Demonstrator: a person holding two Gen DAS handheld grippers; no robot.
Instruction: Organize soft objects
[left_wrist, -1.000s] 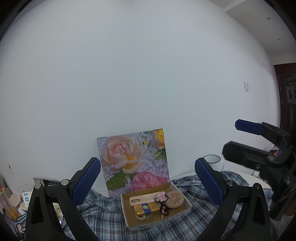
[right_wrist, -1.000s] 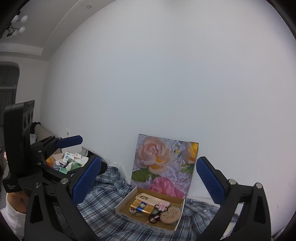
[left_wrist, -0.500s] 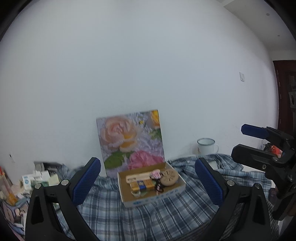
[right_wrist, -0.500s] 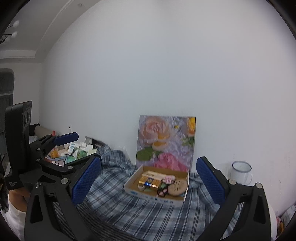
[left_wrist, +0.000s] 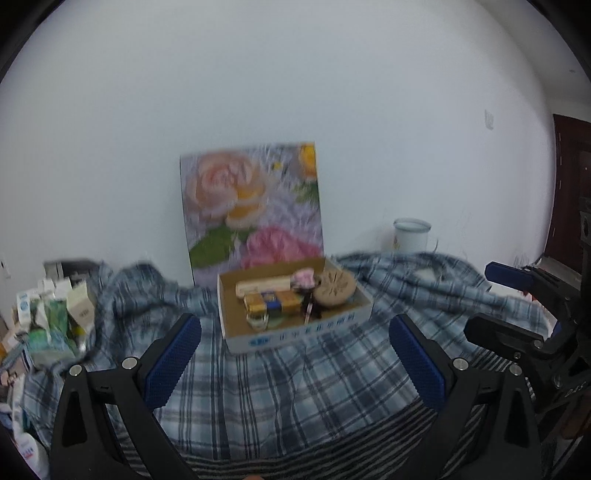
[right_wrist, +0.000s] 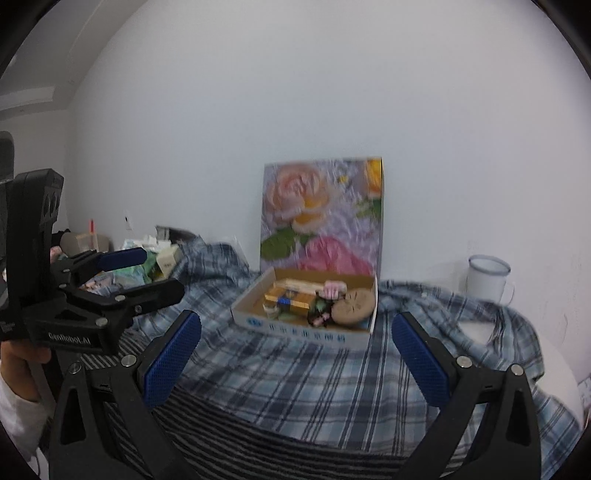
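A blue plaid cloth (left_wrist: 295, 387) (right_wrist: 314, 376) lies rumpled over the table. On it stands an open cardboard box (left_wrist: 295, 338) (right_wrist: 295, 325) with a floral lid leaning on the wall; inside are a round tan cushion (left_wrist: 334, 288) (right_wrist: 351, 306), a small pink soft item (left_wrist: 304, 277) (right_wrist: 332, 288) and yellow packets. My left gripper (left_wrist: 295, 365) (right_wrist: 147, 273) hangs open in front of the box with nothing between its blue pads. My right gripper (right_wrist: 295, 365) (left_wrist: 502, 306) is open too, just right of the left one, also empty.
A white enamel mug (left_wrist: 412, 236) (right_wrist: 487, 277) stands by the wall at the right. Small cartons and bottles (left_wrist: 51, 314) crowd the left end. A dark striped fabric (right_wrist: 258, 435) lies at the near edge. A hand (right_wrist: 22, 358) holds the left gripper.
Both cameras have tilted down and come closer to the table, so the box and cloth sit larger and higher in view. Both grippers stay open.
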